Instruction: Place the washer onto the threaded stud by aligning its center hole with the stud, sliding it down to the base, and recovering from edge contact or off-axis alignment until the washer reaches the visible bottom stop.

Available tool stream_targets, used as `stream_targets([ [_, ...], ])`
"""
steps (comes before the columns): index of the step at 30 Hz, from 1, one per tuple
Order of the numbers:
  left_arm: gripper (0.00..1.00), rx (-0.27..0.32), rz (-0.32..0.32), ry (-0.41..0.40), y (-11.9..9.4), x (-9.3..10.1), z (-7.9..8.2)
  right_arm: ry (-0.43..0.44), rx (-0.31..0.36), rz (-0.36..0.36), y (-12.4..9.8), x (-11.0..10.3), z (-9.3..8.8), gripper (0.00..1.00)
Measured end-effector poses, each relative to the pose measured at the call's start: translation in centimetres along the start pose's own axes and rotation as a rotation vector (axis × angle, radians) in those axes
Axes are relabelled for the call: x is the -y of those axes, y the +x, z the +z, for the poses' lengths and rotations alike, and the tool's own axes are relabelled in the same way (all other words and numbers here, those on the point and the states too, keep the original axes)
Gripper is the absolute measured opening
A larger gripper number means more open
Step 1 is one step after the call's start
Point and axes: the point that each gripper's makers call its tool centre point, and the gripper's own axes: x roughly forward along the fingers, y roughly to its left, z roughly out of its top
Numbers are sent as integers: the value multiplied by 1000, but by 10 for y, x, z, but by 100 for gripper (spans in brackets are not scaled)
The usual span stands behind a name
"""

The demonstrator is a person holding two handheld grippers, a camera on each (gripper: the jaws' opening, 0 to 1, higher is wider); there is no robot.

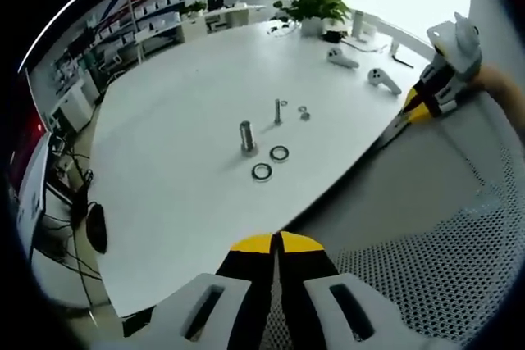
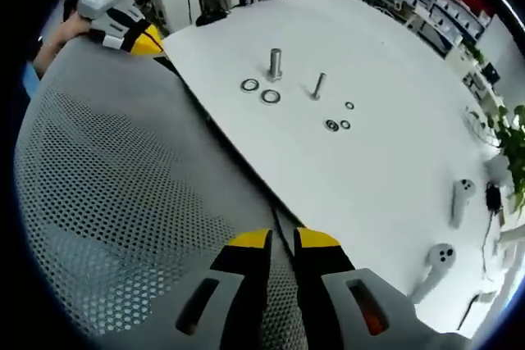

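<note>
A thick threaded stud (image 1: 247, 137) (image 2: 275, 63) stands upright on the white table (image 1: 180, 202) (image 2: 394, 55). Two flat washers (image 1: 279, 152) (image 1: 262, 172) lie just in front of it, seen also as washers (image 2: 249, 85) (image 2: 270, 97). A thinner bolt (image 1: 278, 111) (image 2: 318, 85) stands beside the stud, with small rings (image 1: 303, 112) (image 2: 331, 125) near it. My left gripper (image 1: 276, 243) is shut and empty, held off the table's edge, far from the stud. My right gripper (image 2: 281, 243) has a narrow gap between its jaws and holds nothing; it hovers over a chair back.
A grey mesh chair back (image 1: 459, 252) (image 2: 107, 202) lies between the grippers and the table edge. Two white controllers (image 1: 340, 58) (image 2: 461, 198) and a potted plant (image 1: 316, 2) sit at the far side. The other gripper (image 1: 435, 92) (image 2: 123, 18) shows in each view.
</note>
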Motion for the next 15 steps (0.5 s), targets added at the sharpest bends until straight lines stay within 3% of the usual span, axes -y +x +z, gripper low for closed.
stream_targets([
  [4,0,23,40,-21,-2,-7,4,-80,-36,91,7,-5,-1,14],
  [11,0,-4,54,-55,-3,-9,-3,-128,-11,124,7,9,16,16],
  [15,0,58,62,-80,-5,-11,7,-155,13,105,7,27,31,20],
])
